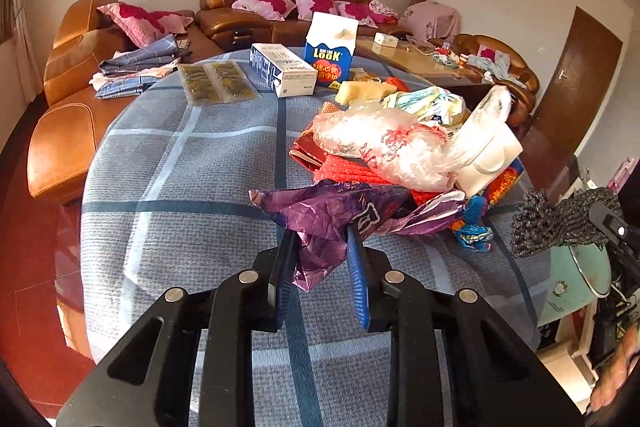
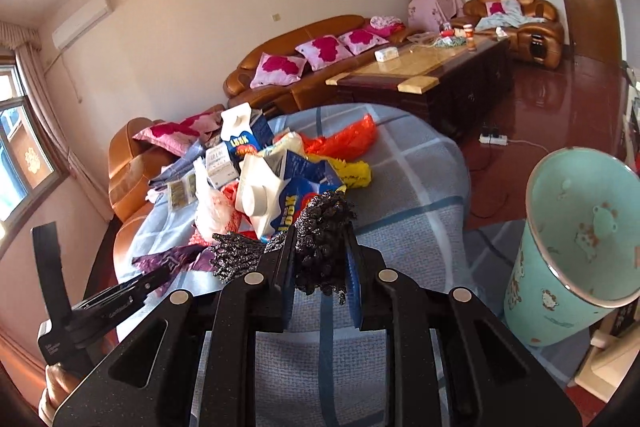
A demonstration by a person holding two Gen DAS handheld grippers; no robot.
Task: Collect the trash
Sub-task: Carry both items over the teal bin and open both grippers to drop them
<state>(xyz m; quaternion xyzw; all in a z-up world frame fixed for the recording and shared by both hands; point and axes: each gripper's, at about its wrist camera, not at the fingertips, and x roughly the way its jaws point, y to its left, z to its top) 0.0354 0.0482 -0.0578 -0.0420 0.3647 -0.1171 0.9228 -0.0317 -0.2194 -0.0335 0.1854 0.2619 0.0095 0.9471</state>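
Observation:
My left gripper (image 1: 320,231) is shut on a crumpled purple wrapper (image 1: 320,211) lying on the checked tablecloth (image 1: 180,179). My right gripper (image 2: 320,239) is shut on a black sparkly crumpled piece (image 2: 324,227) and holds it above the table; that piece also shows at the right of the left wrist view (image 1: 560,223). A pile of trash lies beyond: a clear plastic bag (image 1: 380,143), a squashed blue-and-white carton (image 2: 276,199), red mesh (image 1: 352,171) and orange and yellow bags (image 2: 344,143). A light green bin (image 2: 576,239) stands to the right of the table.
An upright Look carton (image 1: 330,47), a white box (image 1: 284,69) and a clear packet (image 1: 216,83) sit at the table's far side. Brown sofas with pink cushions (image 1: 264,3) and a dark coffee table (image 2: 424,75) stand beyond. A power strip (image 2: 494,139) lies on the red floor.

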